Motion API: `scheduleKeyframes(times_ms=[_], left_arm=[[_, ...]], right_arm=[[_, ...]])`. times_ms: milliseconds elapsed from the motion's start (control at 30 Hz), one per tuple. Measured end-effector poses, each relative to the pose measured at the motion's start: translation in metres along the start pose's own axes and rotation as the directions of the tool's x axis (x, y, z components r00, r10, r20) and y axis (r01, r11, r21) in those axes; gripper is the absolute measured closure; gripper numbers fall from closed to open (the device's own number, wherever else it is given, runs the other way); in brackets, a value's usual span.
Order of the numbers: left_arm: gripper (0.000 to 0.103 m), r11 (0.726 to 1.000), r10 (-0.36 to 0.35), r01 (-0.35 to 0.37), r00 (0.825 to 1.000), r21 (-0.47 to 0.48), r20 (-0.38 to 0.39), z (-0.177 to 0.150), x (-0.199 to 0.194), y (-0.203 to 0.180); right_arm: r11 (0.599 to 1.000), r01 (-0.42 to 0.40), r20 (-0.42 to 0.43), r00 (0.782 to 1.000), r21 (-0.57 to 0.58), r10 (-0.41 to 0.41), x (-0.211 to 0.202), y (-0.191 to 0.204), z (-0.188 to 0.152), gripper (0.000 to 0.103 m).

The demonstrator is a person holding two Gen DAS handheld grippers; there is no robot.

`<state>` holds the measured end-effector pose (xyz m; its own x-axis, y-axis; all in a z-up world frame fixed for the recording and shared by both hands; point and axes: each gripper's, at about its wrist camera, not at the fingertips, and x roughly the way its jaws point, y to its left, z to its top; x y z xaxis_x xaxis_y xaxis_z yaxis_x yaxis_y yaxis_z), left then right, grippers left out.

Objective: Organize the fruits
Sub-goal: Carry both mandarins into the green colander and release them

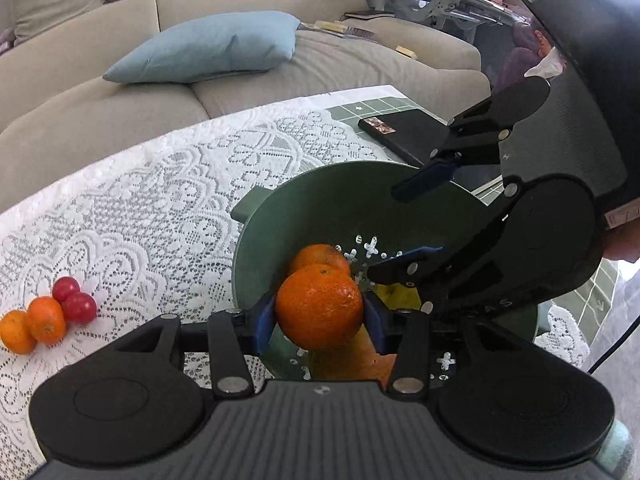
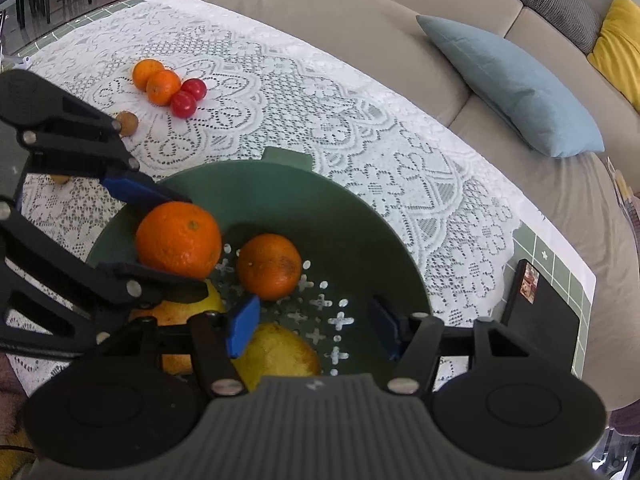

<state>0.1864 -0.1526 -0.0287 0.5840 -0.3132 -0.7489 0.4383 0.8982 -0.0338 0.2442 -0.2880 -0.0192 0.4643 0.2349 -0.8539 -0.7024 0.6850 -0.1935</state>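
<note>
A bright, dimpled orange (image 1: 319,306) is hanging over the green colander (image 1: 320,192), sitting between the left gripper (image 1: 319,317)'s blue pads, which are touching both sides. The right gripper (image 2: 313,327) is hovering wide apart, holding nothing, over the colander's fruit.

Lace-covered table (image 2: 360,128), colander (image 2: 360,216), fruit (image 2: 162,87)

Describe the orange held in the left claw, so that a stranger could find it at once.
Find the green colander on the lace tablecloth. Above its near side, one orange sits between the blue pads of the left claw. The other orange lies loose on the perforated bottom.
</note>
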Motion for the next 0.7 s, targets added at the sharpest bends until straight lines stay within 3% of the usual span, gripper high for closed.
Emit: scheduleKeyframes(times_ms=[233, 467, 700], left_arm=[[0.035, 1.0, -0.017, 0.018, 1.0, -0.014, 0.016, 0.0, -0.007, 0.002], [0.033, 0.999, -0.034, 0.036, 0.998, -0.031, 0.055, -0.004, -0.027, 0.006], [0.033, 0.997, -0.033, 0.042, 0.99, -0.066, 0.139, -0.011, -0.063, 0.019]], right_arm=[[1.0, 0.013, -0.008, 1.0, -0.009, -0.013, -0.002, 0.001, 0.0, 0.038], [0.999, 0.04, 0.001, 0.999, -0.032, -0.04, -0.011, 0.008, 0.004, 0.034], [0.998, 0.064, 0.063, 0.996, -0.022, -0.062, -0.033, 0.02, 0.012, 0.033]])
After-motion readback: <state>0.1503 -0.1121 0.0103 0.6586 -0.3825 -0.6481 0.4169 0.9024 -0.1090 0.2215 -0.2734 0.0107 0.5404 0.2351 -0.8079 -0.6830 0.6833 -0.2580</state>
